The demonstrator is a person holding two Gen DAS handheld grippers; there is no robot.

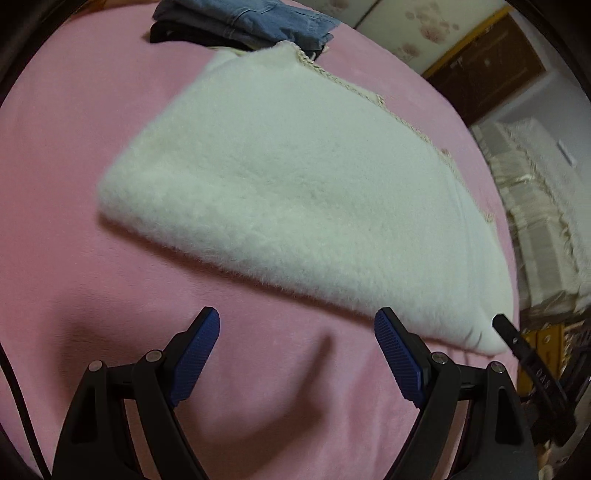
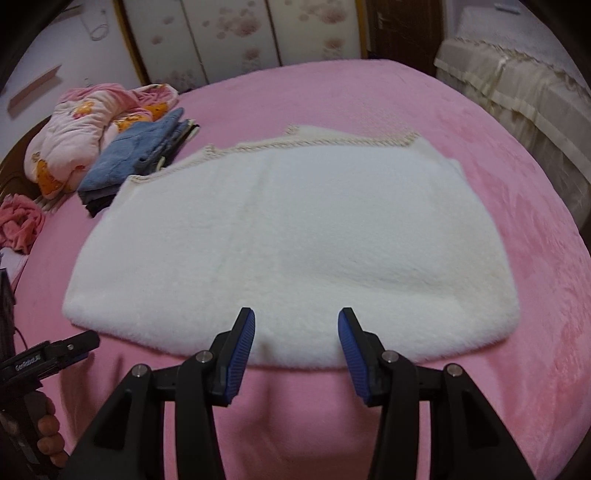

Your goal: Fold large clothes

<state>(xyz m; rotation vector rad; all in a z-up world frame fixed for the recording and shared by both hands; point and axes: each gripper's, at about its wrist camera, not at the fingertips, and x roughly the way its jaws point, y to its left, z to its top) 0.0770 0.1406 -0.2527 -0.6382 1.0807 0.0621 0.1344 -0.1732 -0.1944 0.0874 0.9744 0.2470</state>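
A white fluffy garment [image 2: 291, 236] lies folded flat on the pink bed [image 2: 517, 221], with a braided trim along its far edge. It also shows in the left wrist view [image 1: 295, 192]. My right gripper [image 2: 296, 317] is open and empty, its blue pads over the garment's near edge. My left gripper [image 1: 297, 321] is open and empty, above the bare pink bed [image 1: 74, 166] just short of the garment's near edge. The left gripper also shows at the lower left of the right wrist view [image 2: 74, 343].
Folded blue jeans on dark clothes [image 2: 144, 155] lie at the far left of the bed, also in the left wrist view [image 1: 251, 22]. A pink quilted garment [image 2: 88, 129] is behind them. A cream covered piece of furniture [image 2: 524, 103] stands at the right.
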